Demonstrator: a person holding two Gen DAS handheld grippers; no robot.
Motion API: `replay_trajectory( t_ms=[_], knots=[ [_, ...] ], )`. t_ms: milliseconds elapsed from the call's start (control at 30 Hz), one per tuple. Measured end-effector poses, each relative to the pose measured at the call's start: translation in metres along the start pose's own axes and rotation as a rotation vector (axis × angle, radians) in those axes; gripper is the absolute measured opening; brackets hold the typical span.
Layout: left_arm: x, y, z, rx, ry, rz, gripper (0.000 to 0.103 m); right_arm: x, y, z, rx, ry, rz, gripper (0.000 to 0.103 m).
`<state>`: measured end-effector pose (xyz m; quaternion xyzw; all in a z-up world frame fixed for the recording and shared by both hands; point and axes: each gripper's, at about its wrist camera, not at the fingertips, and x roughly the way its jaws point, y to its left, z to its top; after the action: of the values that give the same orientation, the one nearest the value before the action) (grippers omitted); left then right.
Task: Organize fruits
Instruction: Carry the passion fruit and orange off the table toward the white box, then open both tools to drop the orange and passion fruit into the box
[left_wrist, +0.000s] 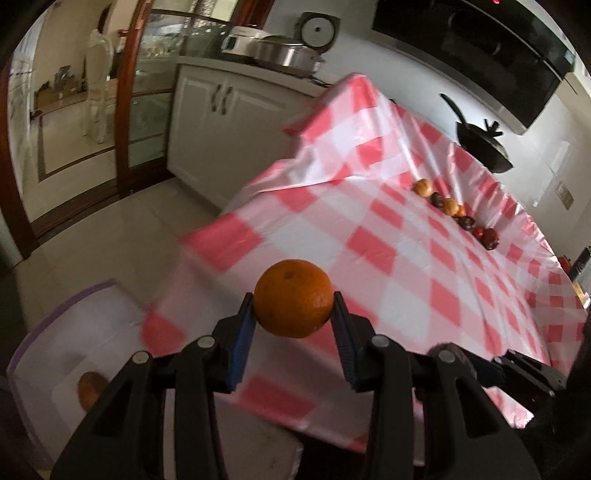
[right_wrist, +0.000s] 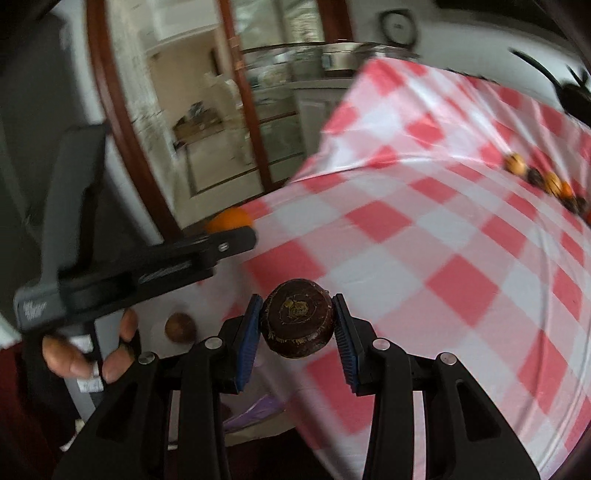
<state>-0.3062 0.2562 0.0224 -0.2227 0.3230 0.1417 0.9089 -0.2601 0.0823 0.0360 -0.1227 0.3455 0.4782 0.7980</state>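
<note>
Looking along the left gripper (left_wrist: 294, 312), its two blue pads are squeezing an orange (left_wrist: 294, 298) from both sides, so the jaws are nearly closed around it; the orange is hanging in the air above the near edge of the table (left_wrist: 369, 236), not touching the checked cloth; I am guessing it is being held up high so it can be carried over to the row of fruits (left_wrist: 456, 208) lying far back on the cloth, where small orange and dark ones are sitting side by side; the orange is looking round, bright and bumpy, with a little dimple on top; down low on the left, a white bin (left_wrist: 66, 332) with a purple rim is sitting on the floor, with one brownish fruit (left_wrist: 90, 389) inside it.

Looking along the right gripper (right_wrist: 297, 321), its pads are pinching a dark brown fruit (right_wrist: 297, 319) the same way, jaws nearly closed on it; it too is hanging over the near part of the cloth, well apart from the row at the far right; it is looking round, squat and rough, with a pale yellowish mark on its flat top; a hand (right_wrist: 88, 350) is holding the other tool on the left, with the orange peeking past its tip.
</note>
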Motion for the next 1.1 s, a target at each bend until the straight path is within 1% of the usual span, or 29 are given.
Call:
replay_trajectory(
  t_ms=[133, 200, 400, 500, 533, 700, 867, 1100],
  knots=[
    [-0.006, 0.024, -0.013, -0.027, 0.012, 0.048, 0.041, 0.012, 0.038, -0.007, -0.111, 0.027, 0.042, 0.039],
    [-0.005, 0.039, -0.022, -0.045, 0.032, 0.072, 0.041, 0.020, 0.058, -0.015, -0.184, 0.051, 0.058, 0.039],
    [0.001, 0.085, -0.061, -0.123, 0.117, 0.145, 0.041, 0.053, 0.101, -0.038, -0.330, 0.154, 0.097, 0.039],
    [0.005, 0.105, -0.076, -0.167, 0.158, 0.188, 0.041, 0.066, 0.115, -0.045, -0.375, 0.188, 0.106, 0.039],
    [0.008, 0.112, -0.080, -0.178, 0.180, 0.212, 0.041, 0.072, 0.119, -0.047, -0.390, 0.201, 0.110, 0.039],
    [0.022, 0.144, -0.099, -0.251, 0.262, 0.292, 0.041, 0.107, 0.128, -0.060, -0.428, 0.291, 0.114, 0.039],
    [0.025, 0.166, -0.113, -0.300, 0.293, 0.345, 0.041, 0.137, 0.125, -0.075, -0.451, 0.380, 0.114, 0.039],
    [0.030, 0.180, -0.125, -0.339, 0.327, 0.404, 0.041, 0.159, 0.119, -0.088, -0.465, 0.443, 0.120, 0.039]
  ],
)
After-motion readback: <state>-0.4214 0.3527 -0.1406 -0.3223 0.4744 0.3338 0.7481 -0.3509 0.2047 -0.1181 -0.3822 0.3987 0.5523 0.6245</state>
